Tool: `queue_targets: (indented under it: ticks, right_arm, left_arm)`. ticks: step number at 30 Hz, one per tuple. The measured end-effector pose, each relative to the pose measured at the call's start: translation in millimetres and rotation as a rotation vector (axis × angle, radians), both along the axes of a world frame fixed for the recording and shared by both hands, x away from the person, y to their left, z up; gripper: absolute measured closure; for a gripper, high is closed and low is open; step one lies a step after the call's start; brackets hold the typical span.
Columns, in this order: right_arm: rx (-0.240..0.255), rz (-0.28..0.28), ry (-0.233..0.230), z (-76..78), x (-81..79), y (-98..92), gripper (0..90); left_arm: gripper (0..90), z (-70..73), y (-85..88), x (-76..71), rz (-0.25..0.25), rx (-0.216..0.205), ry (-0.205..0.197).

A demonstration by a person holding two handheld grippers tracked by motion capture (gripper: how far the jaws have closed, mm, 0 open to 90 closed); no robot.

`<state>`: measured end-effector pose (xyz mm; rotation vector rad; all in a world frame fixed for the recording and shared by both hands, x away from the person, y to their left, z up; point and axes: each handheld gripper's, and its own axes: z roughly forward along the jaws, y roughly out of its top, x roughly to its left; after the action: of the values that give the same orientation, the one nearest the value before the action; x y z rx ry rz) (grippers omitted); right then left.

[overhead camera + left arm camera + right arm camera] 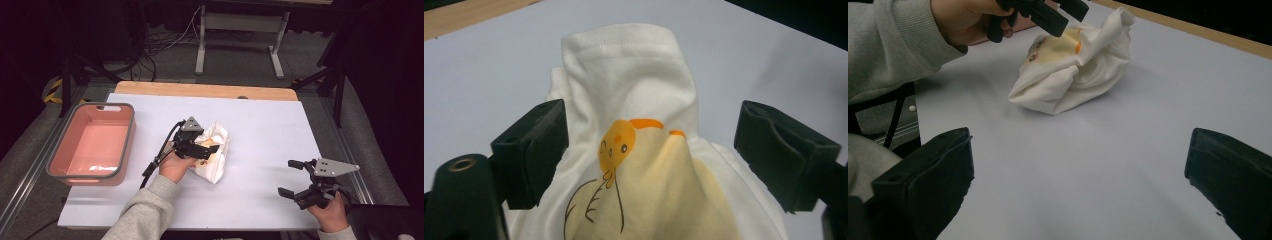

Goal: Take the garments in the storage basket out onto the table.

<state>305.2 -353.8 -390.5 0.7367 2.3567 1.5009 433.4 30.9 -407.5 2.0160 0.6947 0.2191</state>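
A crumpled white cloth with a yellow chick print lies bunched near the middle of the white table. My left gripper hovers over the cloth, its jaws wide apart. In the left gripper view the cloth rises between the two black jaws of the left gripper without the pads pressing on it. My right gripper stands open above the table's near right part, with nothing between its fingers. In the right gripper view the right gripper faces the cloth, with the left gripper on top of it.
A pink bin with a grey rim sits at the table's left edge. A wooden strip runs along the far edge. Beyond it stand a metal frame and cables on the floor.
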Motion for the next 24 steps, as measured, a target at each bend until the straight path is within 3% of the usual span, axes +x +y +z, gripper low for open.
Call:
queue_targets:
  ticks: [9,18,21,24]
  right_arm:
    - [0.003,-0.002,-0.002,0.2,-0.2,-0.7,0.0]
    - [0.003,0.0,0.006,-1.7,1.5,-0.3,0.0]
    - [0.003,-0.001,0.007,-1.8,1.7,-0.2,0.0]
    - [0.002,-0.002,0.005,-1.6,1.1,-0.3,0.0]
  left_arm:
    - [2.7,13.2,-0.8,-7.1,-0.016,0.004,-0.024]
    - [0.6,30.8,-0.7,-15.5,-0.052,-0.003,-0.058]
    - [0.5,35.6,1.0,-18.5,-0.072,-0.031,-0.043]
    - [0.5,40.8,3.4,-21.7,-0.081,-0.026,-0.059]
